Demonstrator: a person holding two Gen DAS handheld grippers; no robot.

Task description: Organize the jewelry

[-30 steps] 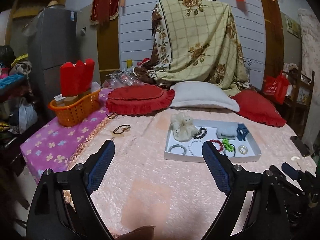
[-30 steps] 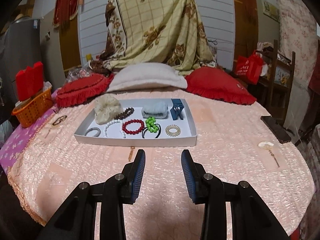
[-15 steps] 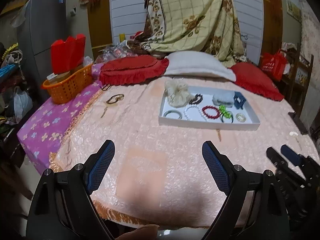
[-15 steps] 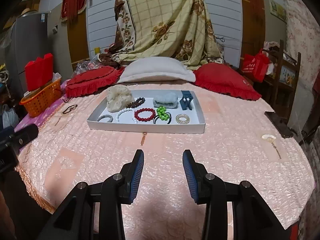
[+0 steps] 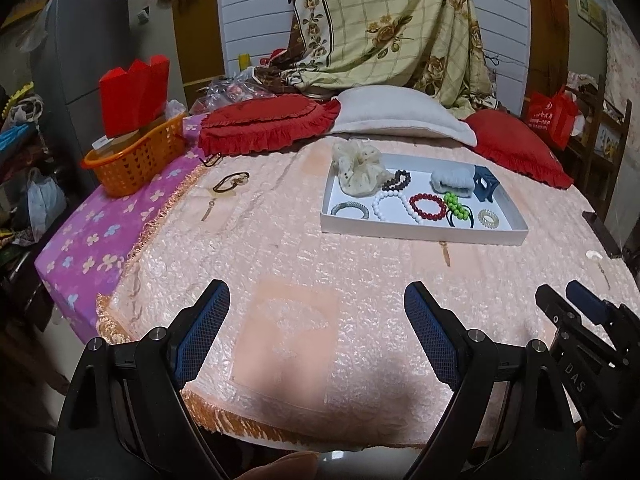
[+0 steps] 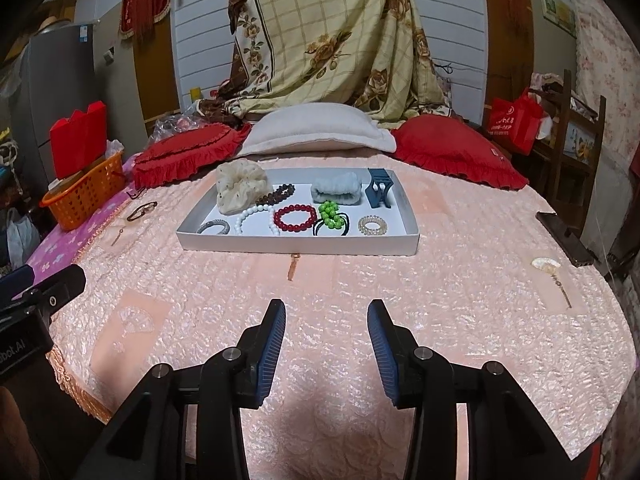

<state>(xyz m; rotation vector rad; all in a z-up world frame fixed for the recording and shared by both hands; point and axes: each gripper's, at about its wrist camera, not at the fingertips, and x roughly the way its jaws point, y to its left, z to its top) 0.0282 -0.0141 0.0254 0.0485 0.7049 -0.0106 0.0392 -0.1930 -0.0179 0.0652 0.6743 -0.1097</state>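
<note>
Left wrist | right claw (image 5: 560, 300) partly cut off | tray (image 5: 420, 232) far

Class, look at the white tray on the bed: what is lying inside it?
Inside the white tray lie a cream scrunchie, dark, white and red bead bracelets, a green bead tie, a blue claw clip. Whatever sits under the scrunchie is hidden.

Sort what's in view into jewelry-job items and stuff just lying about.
Job: white tray, red bead bracelet, white bead bracelet, green bead hair tie, blue claw clip, loose bracelet on the bedspread.

Lying about: orange basket, red pillows, red bag.
</note>
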